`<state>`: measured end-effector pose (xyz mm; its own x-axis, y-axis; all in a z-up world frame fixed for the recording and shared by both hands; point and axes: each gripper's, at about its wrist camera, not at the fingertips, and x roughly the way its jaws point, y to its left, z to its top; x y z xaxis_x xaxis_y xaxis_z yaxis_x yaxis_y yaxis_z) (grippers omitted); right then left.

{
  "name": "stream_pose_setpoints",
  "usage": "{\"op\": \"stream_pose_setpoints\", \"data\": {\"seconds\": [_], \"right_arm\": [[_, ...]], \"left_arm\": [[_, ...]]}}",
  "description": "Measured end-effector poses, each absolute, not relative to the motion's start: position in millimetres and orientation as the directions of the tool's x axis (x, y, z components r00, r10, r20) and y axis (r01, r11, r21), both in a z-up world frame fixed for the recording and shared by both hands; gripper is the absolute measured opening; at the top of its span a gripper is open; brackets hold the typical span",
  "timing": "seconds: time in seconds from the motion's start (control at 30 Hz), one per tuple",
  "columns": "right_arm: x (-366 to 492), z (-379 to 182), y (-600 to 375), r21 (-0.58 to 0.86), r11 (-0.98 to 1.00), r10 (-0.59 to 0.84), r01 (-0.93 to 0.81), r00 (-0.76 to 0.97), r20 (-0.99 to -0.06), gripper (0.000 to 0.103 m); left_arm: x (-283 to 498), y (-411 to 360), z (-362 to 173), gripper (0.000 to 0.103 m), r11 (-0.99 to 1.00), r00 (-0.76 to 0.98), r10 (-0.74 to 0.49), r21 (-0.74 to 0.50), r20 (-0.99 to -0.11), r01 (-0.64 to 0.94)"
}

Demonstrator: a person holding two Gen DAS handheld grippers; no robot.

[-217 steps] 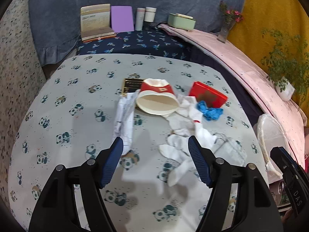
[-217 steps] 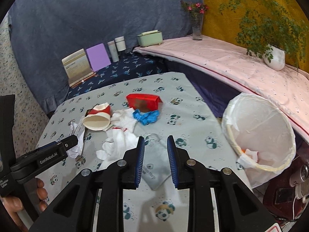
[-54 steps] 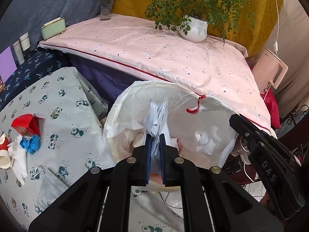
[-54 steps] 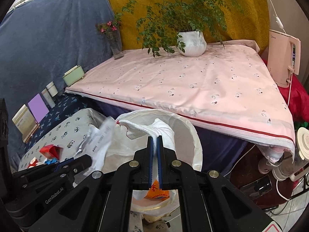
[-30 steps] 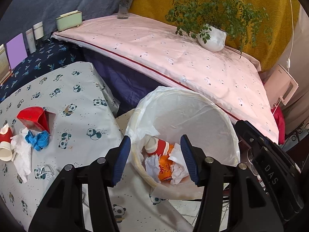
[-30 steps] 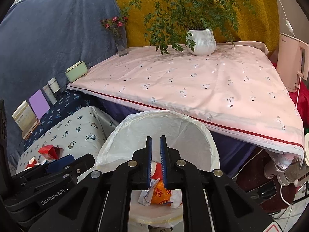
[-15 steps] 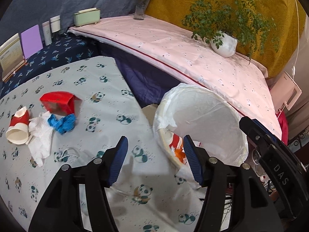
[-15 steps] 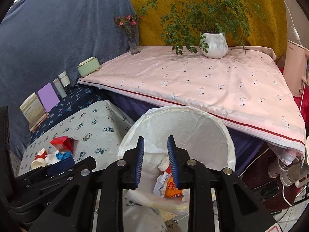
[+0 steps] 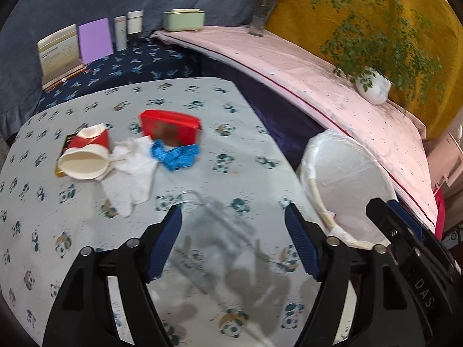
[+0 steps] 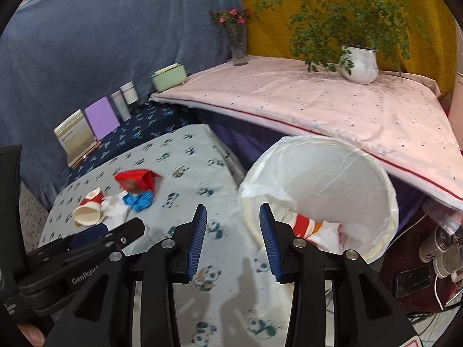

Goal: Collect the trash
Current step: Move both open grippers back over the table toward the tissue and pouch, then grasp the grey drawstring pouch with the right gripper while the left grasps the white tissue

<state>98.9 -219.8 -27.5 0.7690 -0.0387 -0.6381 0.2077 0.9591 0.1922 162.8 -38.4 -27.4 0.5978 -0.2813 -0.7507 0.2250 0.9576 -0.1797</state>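
Note:
My left gripper (image 9: 233, 225) is open and empty above a clear plastic bag (image 9: 211, 231) on the panda tablecloth (image 9: 251, 144). Beyond it lie a white tissue (image 9: 133, 173), a crushed red-and-white paper cup (image 9: 85, 156), a blue wrapper (image 9: 176, 156) and a red box (image 9: 169, 127). My right gripper (image 10: 233, 231) is open and empty over the table edge, left of the white-lined trash bin (image 10: 332, 179), which holds a cup and tissues (image 10: 312, 227). The bin also shows in the left wrist view (image 9: 347, 179).
A pink-covered surface (image 10: 332, 98) with a potted plant (image 10: 358, 63) and flower vase (image 10: 238, 49) runs behind the bin. Books (image 9: 60, 52), bottles (image 9: 127, 29) and a green box (image 9: 183, 20) stand at the back. Bottles and a phone (image 10: 413, 280) lie on the floor at right.
Both grippers dropped their tissue and paper into the bin, opened, then swung back left toward the table. The left gripper is now low over the clear bag.

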Motion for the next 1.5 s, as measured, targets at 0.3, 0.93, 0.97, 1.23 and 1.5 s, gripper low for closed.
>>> {"op": "stream_pose_setpoints", "data": {"seconds": [0.3,0.93,0.97,1.23,1.5], "right_arm": [[101,-45,-173,0.193,0.972,0.032,0.134,0.738,-0.674,0.047],[121,-89,-101,0.170,0.985,0.101,0.041,0.662,-0.742,0.055],[123,-91,-98,0.167,0.985,0.100,0.039,0.658,-0.746,0.056],[136,-109,-88,0.147,0.988,0.090,0.039,0.625,-0.776,0.055],[142,-124,-83,0.100,0.994,0.056,0.039,0.608,-0.792,0.056]], "left_arm": [[154,19,-39,0.078,0.978,0.615,-0.207,-0.175,-0.761,0.112],[153,103,-61,0.079,0.981,0.612,-0.110,-0.184,-0.783,-0.059],[154,105,-62,0.079,0.981,0.611,-0.109,-0.185,-0.784,-0.062],[162,113,-72,0.079,0.978,0.597,-0.104,-0.190,-0.796,-0.082],[169,113,-78,0.080,0.978,0.587,-0.108,-0.191,-0.802,-0.080]]}}
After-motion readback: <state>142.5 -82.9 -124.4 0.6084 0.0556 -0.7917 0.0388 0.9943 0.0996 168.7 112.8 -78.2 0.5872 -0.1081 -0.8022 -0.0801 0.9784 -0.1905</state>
